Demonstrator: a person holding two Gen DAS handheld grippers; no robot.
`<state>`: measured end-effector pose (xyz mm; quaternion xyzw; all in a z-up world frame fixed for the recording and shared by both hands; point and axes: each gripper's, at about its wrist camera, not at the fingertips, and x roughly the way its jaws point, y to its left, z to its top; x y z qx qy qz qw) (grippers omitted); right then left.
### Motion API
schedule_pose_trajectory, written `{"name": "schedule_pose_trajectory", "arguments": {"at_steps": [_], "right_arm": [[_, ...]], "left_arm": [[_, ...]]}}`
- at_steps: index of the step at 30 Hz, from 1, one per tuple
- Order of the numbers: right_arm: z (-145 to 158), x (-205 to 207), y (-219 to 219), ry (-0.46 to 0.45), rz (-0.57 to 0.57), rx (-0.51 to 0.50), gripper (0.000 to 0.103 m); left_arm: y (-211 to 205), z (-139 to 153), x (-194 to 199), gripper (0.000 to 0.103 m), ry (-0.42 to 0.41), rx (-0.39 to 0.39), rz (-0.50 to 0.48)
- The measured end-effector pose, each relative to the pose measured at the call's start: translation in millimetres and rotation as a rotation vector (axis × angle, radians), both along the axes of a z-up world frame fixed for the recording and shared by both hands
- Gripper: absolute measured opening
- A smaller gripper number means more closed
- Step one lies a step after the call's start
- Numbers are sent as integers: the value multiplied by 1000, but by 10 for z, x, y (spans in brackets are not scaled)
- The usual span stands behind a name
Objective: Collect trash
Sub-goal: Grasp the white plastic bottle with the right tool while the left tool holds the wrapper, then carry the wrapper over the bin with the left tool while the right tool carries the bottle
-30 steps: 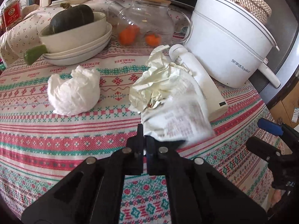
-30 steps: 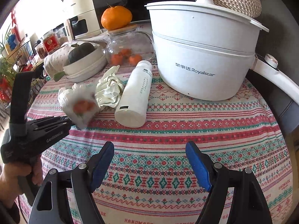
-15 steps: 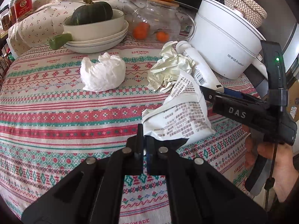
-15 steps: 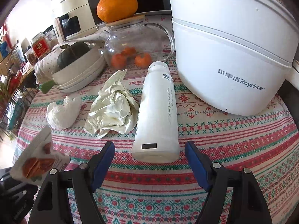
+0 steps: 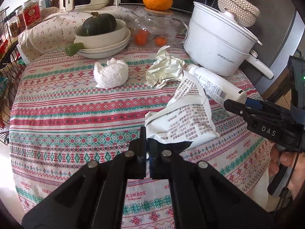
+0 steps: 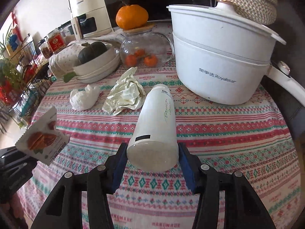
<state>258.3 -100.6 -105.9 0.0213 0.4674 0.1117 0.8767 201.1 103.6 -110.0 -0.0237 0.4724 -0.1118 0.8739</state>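
Observation:
My left gripper (image 5: 147,143) is shut on the corner of a white printed snack wrapper (image 5: 183,120), which hangs above the tablecloth; the right wrist view shows its orange picture side (image 6: 42,139). A white bottle (image 6: 158,118) lies on its side, base toward me. My right gripper (image 6: 152,147) has its jaws closing around that base, and both blue pads (image 6: 120,164) touch its sides. In the left wrist view the right gripper (image 5: 236,105) reaches the bottle (image 5: 209,82) from the right. A crumpled white tissue (image 5: 111,74) and a crumpled cream paper (image 5: 165,68) lie further back.
A white electric pot (image 6: 219,61) stands close behind the bottle on the right. A glass teapot (image 5: 152,30) with small oranges and a bowl with a green squash (image 5: 101,36) on stacked plates are at the back. A wire rack (image 6: 19,80) stands off the table's left edge.
My left gripper has drawn back and up with the wrapper. The right gripper went forward to the bottle, and its jaws narrowed from wide apart to touching the base.

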Motion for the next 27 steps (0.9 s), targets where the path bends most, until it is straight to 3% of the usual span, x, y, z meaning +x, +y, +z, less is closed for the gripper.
{"name": "schedule_pose_trajectory", "arguments": {"at_steps": [13, 23, 27], "right_arm": [[529, -1057, -550, 6, 18, -1, 53], [703, -1765, -981, 13, 13, 52, 53], [749, -2060, -1206, -8, -29, 93, 53]], "left_arm": [[-515, 453, -762, 2, -1, -14, -96], [-783, 452, -1219, 2, 48, -93, -149], [-959, 405, -1380, 3, 53, -106, -213]]}}
